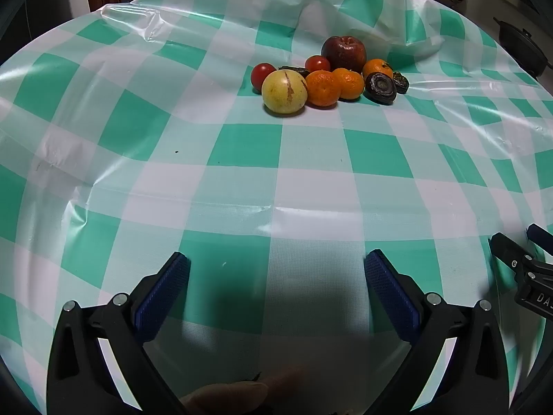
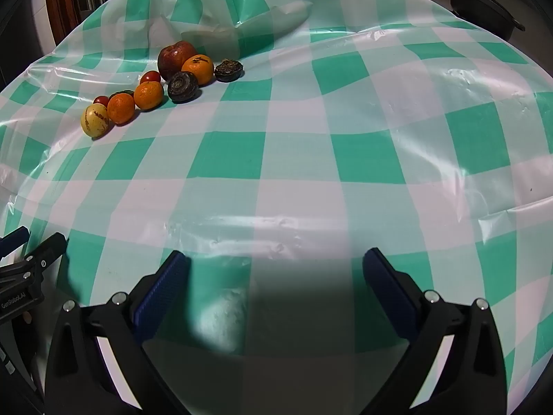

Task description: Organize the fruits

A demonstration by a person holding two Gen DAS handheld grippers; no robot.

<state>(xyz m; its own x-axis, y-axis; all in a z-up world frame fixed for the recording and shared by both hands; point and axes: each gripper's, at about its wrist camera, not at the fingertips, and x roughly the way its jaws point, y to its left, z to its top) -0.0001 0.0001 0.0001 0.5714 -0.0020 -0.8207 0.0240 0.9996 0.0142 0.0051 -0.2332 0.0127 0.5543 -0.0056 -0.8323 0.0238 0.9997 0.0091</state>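
A pile of fruit sits on the green-and-white checked tablecloth (image 1: 242,145): a yellow round fruit (image 1: 284,92), three oranges (image 1: 322,88), two red tomatoes (image 1: 262,75), a dark red apple (image 1: 343,53) and dark wrinkled fruits (image 1: 381,88). My left gripper (image 1: 276,276) is open and empty, well short of the pile. In the right wrist view the pile lies far left, with the yellow fruit (image 2: 94,120), apple (image 2: 175,58) and a dark fruit (image 2: 182,86). My right gripper (image 2: 274,275) is open and empty, far from the fruit.
A black lidded pot (image 2: 484,3) stands off the cloth at the far right. The cloth is rumpled at the back (image 1: 363,10). The right gripper's tip shows at the left wrist view's right edge (image 1: 518,266); the left gripper's shows at the right wrist view's left edge (image 2: 31,259).
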